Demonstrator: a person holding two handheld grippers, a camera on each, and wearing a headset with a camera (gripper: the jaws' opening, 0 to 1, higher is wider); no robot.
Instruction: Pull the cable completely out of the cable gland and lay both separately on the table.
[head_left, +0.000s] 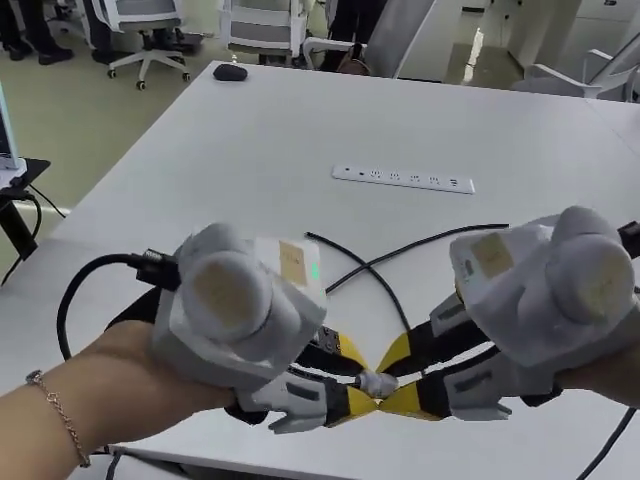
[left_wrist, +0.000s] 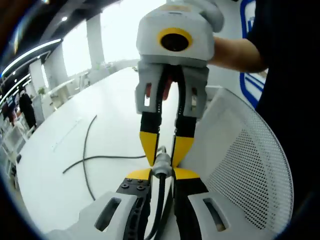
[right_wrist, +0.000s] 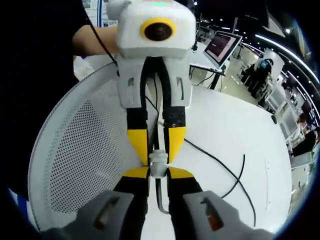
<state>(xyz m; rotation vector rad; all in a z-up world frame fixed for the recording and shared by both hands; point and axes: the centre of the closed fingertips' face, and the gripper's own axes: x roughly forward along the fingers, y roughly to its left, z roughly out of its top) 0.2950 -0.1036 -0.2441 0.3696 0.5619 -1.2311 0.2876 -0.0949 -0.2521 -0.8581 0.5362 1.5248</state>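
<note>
1. Left tool (head_left: 355, 378) is gripping the black cable (head_left: 400, 250). Its jaws are standing almost together, and the cable is running down between them in the left gripper view.
2. Right tool (head_left: 400, 380) is facing the left one tip to tip. Judging from the right gripper view, it is pinching the small grey cable gland (head_left: 377, 383), with its jaws nearly shut around the gland's body.
3. Cable gland is sitting on the cable, held up between the two pairs of yellow tips, which are almost touching each other. This is happening at the near edge of the white bench (head_left: 300, 130).
4. Beyond the tools, the rest of the cable is lying on the bench in loose, crossing curves. A white power strip (head_left: 403, 180) is lying farther back, well apart from it.
5. As a judgement, the task is sitting at the start of the pull: the cable is threaded through the gland, and neither part is lying alone on the bench yet.
6. The next move is likely calling for the tools to draw straight apart along the cable's line, with both grips firm. How much cable has to pass through the gland is not clear, so a fresh grip may be needed. A slipping cable is looking like the main risk.
</note>
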